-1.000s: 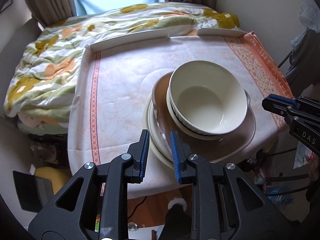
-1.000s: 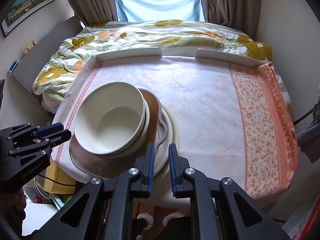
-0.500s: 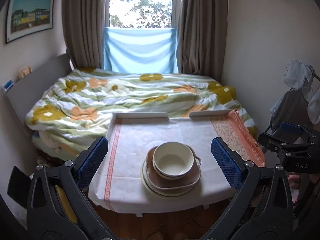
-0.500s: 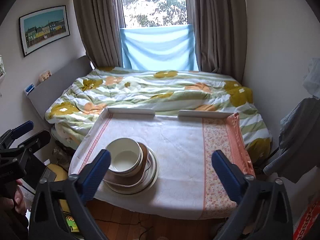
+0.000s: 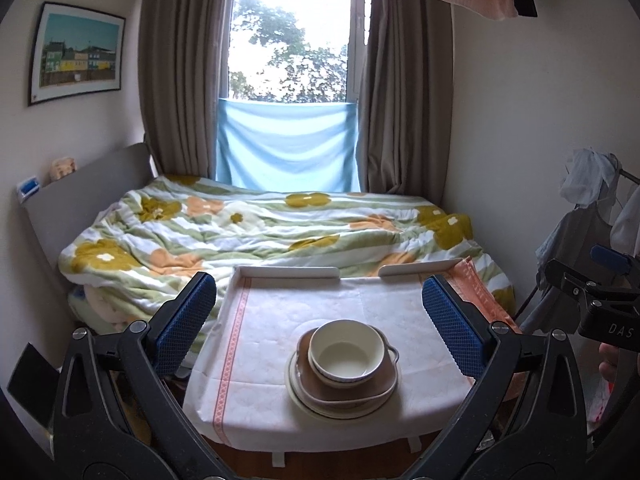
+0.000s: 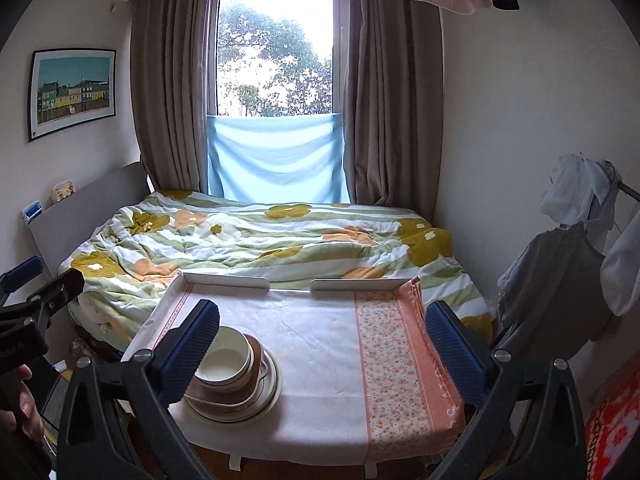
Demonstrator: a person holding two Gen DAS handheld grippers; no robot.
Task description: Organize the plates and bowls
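A cream bowl (image 5: 342, 354) sits in a brown handled plate (image 5: 352, 394), which rests on a cream plate (image 5: 298, 398). The stack stands near the front edge of the cloth-covered table (image 5: 280, 320). My left gripper (image 5: 318, 294) is open wide and hangs well back from the stack and above it, holding nothing. In the right wrist view the same bowl (image 6: 226, 360), brown plate (image 6: 256, 380) and cream plate (image 6: 272, 384) lie at the table's front left, partly behind the left finger (image 6: 188, 352). My right gripper (image 6: 322, 314) is also wide open and holds nothing.
A bed with a flowered duvet (image 5: 260, 232) lies right behind the table. Two low white rails (image 5: 286, 272) line the table's far edge. Clothes hang on a rack (image 6: 568, 280) at the right. A person's hand (image 6: 24, 412) holds the left gripper.
Both grippers went from nearly shut to wide open. They rose and drew back from the stack, which now looks small and far off. The dishes have not moved.
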